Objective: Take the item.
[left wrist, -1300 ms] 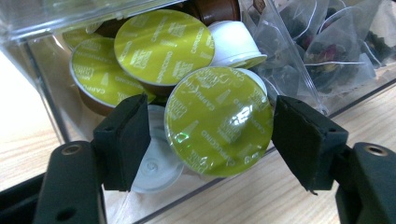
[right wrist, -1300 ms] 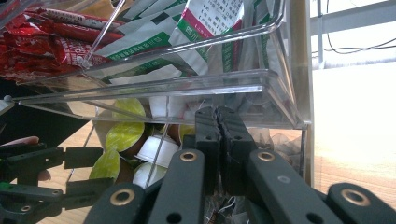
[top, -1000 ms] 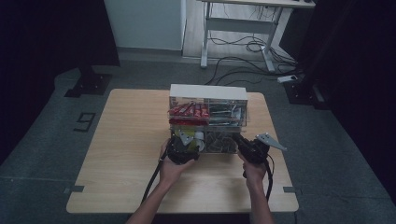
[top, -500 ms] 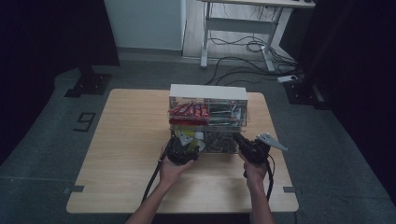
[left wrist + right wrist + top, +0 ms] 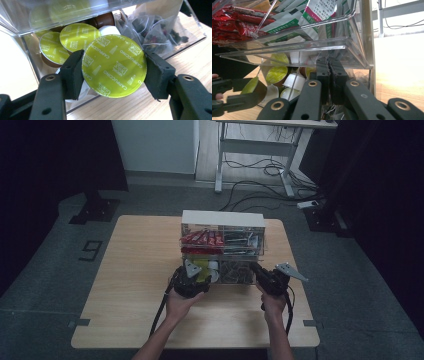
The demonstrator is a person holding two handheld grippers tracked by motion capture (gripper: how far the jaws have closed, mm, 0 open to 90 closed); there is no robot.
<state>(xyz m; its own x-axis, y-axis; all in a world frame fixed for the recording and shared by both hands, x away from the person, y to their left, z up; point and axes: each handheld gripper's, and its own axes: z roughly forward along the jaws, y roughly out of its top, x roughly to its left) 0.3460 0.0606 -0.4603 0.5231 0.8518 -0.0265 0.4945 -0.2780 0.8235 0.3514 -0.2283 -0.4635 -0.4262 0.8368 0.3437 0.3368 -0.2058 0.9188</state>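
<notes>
Nearest, we log the left gripper, jaws pinching a green capsule by its rim, foil lid facing us, likely so it clears the organiser just beyond. Right gripper: jaws pressed together, empty, under the clear tier. Worktop beneath.

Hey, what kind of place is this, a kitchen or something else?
Probably a lab or recording studio, not a kitchen: a lone wooden table between dark curtains, loose floor cables, and a clear snack organizer as a prop.
</notes>
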